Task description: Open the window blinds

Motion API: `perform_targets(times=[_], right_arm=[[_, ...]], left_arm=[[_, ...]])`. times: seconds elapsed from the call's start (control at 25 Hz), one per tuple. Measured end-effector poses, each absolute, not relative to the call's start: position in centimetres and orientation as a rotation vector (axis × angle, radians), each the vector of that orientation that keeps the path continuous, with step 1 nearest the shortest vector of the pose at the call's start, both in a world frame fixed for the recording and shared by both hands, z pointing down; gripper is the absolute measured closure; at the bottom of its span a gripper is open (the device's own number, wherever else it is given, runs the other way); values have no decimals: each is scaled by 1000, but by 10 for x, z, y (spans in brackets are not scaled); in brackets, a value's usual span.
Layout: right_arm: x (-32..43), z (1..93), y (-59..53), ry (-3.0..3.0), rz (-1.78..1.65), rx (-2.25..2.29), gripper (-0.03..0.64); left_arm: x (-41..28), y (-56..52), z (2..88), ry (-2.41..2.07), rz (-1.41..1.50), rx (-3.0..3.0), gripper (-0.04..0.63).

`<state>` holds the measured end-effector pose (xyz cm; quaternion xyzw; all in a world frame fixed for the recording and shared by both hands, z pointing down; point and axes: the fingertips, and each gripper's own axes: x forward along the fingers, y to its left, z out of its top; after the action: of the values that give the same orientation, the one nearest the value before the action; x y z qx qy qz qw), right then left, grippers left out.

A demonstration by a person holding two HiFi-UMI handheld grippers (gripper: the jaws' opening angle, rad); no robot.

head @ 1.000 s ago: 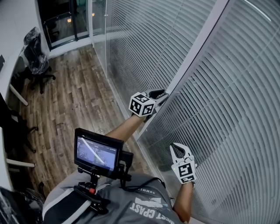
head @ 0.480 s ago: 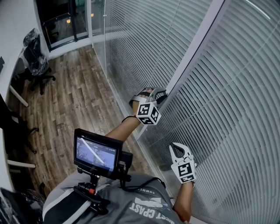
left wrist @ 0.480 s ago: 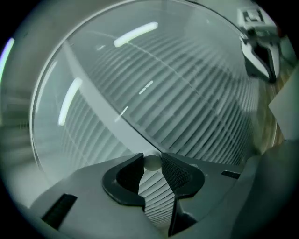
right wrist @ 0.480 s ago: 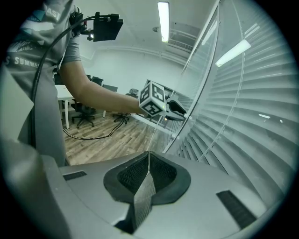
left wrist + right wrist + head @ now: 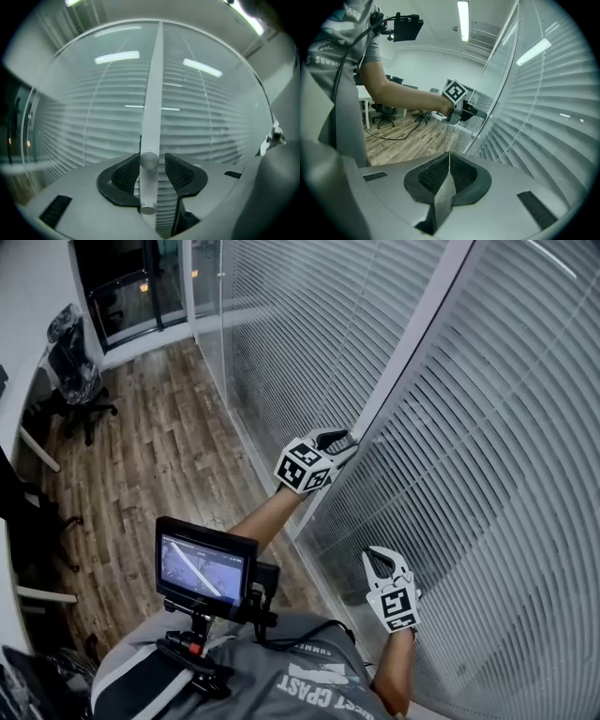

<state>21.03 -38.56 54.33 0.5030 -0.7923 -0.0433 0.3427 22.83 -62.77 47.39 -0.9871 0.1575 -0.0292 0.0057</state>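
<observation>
White slatted blinds hang behind glass panes on the right, split by a white frame post. In the left gripper view a white tilt wand runs upright in front of the blinds. Its lower end stands between the pads of my left gripper, whose jaws have just been opening, with a gap showing beside the wand. In the head view the left gripper is up at the post. My right gripper hangs lower beside the blinds, shut on nothing. It looks toward the left gripper.
A small monitor sits on a chest rig below the left arm. Wood floor stretches left of the glass wall. Black office chairs and a white desk edge stand at the far left.
The left gripper rolled about the wand: its marker cube swung down under the hand, then back up to the left. The right gripper kept still.
</observation>
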Motion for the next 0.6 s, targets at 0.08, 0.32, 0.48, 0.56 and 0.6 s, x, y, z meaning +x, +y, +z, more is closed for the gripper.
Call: perform_targets(times=[0.08,0.32,0.48,0.56,0.6], right_arm=[[209,547,-385,-2059,-110,1311,611],[209,541,-386,-2063,-102,1295,611],[212,539,-386,-2056,-91,1285,611],[212,539,-386,-2060,-85,1283,611],[212,541,-386,-2062,-84,1282,611]], left_arm=[[228,-627,482,521,-174,-2953,433],[232,-632,483,612,-395,-2314,440],[237,-628,475,584,-470,-1988,443],[239,-627,474,569,-481,-1958,444],[238,-627,475,567,-477,-1981,445]])
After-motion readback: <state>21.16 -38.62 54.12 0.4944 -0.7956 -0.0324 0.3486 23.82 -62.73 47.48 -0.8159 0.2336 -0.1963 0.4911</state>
